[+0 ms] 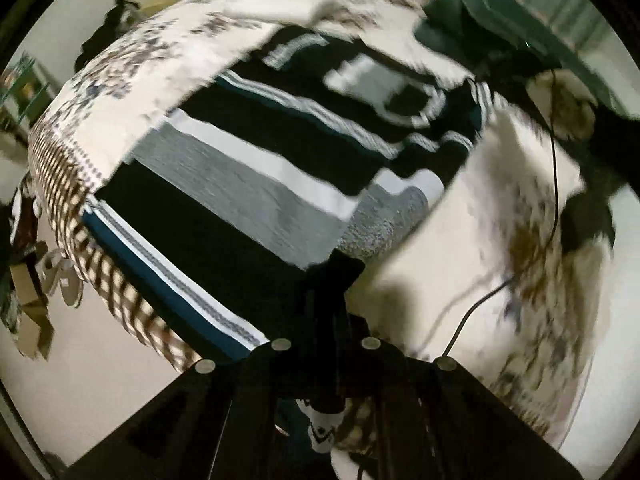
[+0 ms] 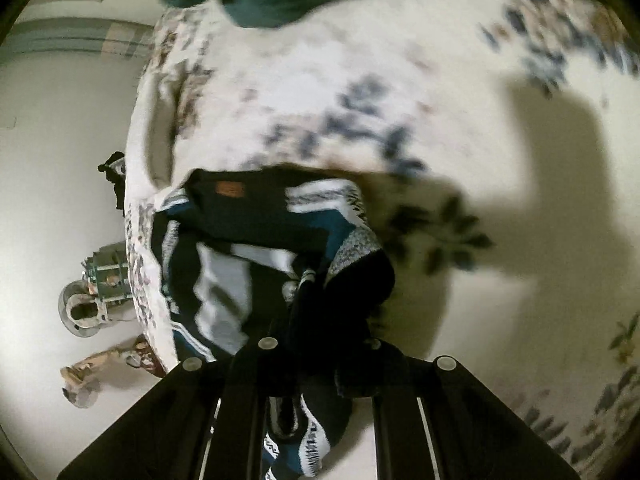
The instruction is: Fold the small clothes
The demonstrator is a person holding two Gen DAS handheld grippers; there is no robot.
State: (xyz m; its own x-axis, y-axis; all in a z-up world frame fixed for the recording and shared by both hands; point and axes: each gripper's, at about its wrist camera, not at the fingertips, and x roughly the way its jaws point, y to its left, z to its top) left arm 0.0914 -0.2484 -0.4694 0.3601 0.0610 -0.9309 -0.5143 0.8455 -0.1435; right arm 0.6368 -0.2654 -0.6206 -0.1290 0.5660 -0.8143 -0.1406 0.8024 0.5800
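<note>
Close to my left gripper [image 1: 332,276] and right gripper [image 2: 320,320], both pinched shut on it, the striped black, white and teal knit sweater [image 1: 256,152] lies spread across the flowery white bed cover [image 2: 360,92], so I can fold it.

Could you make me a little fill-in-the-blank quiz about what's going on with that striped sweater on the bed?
1. The striped sweater lies on a ____ with a floral cover.
2. The right gripper is shut on the ____.
3. A thin black ____ trails across the bedcover in the left wrist view.

Missing words: bed; sweater; cable
</note>
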